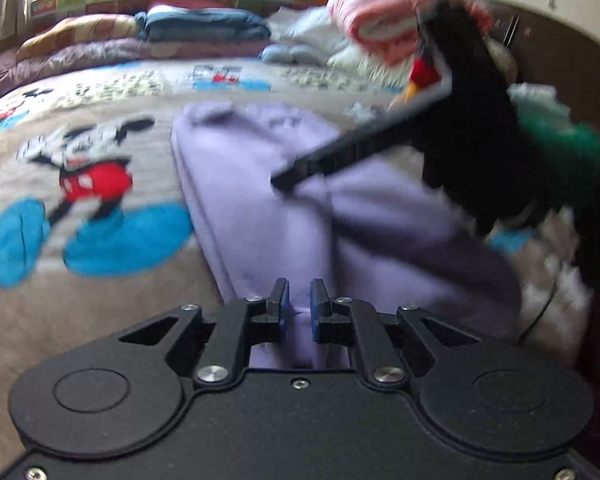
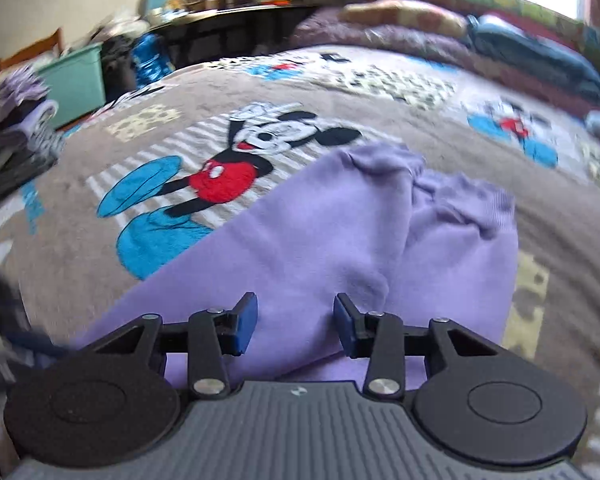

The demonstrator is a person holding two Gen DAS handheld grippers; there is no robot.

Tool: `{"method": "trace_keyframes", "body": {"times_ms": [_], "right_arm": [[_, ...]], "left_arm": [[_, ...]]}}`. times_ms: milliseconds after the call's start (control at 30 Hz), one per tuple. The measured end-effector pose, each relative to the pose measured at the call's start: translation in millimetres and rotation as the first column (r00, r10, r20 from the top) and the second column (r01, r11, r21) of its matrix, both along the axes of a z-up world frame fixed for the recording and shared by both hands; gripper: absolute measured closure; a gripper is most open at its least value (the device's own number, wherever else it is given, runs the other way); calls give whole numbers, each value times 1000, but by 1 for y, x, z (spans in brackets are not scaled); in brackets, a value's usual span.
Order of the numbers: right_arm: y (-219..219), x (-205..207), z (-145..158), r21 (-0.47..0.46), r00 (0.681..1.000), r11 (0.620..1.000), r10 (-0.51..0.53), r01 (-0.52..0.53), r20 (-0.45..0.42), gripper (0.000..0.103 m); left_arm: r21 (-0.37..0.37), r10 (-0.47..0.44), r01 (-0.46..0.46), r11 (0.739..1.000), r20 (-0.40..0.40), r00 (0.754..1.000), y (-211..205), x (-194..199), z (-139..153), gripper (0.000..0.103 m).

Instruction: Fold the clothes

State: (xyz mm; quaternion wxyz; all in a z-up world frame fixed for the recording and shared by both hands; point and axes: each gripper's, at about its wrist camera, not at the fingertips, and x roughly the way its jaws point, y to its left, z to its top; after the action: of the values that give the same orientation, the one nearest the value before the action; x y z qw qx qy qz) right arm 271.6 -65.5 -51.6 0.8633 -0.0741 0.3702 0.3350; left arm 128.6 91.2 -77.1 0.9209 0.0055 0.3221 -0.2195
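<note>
A lilac garment with ribbed cuffs lies spread on the bed, its two legs side by side. My left gripper is shut on a ridge of its fabric at the near end. In the left wrist view, a long black finger of my right gripper reaches down to the garment from a dark-gloved hand. My right gripper hovers low over the garment's near part. Its blue pads stand apart, with flat fabric beneath them and none pinched.
The bed has a brown cartoon-mouse bedspread. Folded blankets and a pink striped bundle sit at its far side. A stack of folded clothes, a teal bin and a dark desk stand beyond the bed's edge.
</note>
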Motion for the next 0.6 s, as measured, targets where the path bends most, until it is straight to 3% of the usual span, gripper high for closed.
{"method": "trace_keyframes", "body": {"times_ms": [100,233,333,367,433,600], "right_arm": [[-2,7,-10,19,999,1000,-20,20,-42,60],[-2,11,-15,26,997,999,-35,37,-63,60],[0,10,-6,12,996,998,-58,59,-74,59],[-4,8,2,30,994,996,-78,80,-79,59],[-19,-9,23,80,994,991,-103,107,-43,58],[-65,-70,56,116,989,987,-122,112,88,57]], "left_arm": [[-70,46,-47,996,-9,999,6,5,-8,96],[-3,66,-66,998,34,997,-7,-1,-8,96],[-37,110,-110,993,4,994,-2,-2,5,93],[-48,125,-124,991,15,992,0,-6,12,88],[-74,133,-127,989,79,988,4,-25,27,45],[9,110,-114,993,177,978,7,-63,45,44]]}}
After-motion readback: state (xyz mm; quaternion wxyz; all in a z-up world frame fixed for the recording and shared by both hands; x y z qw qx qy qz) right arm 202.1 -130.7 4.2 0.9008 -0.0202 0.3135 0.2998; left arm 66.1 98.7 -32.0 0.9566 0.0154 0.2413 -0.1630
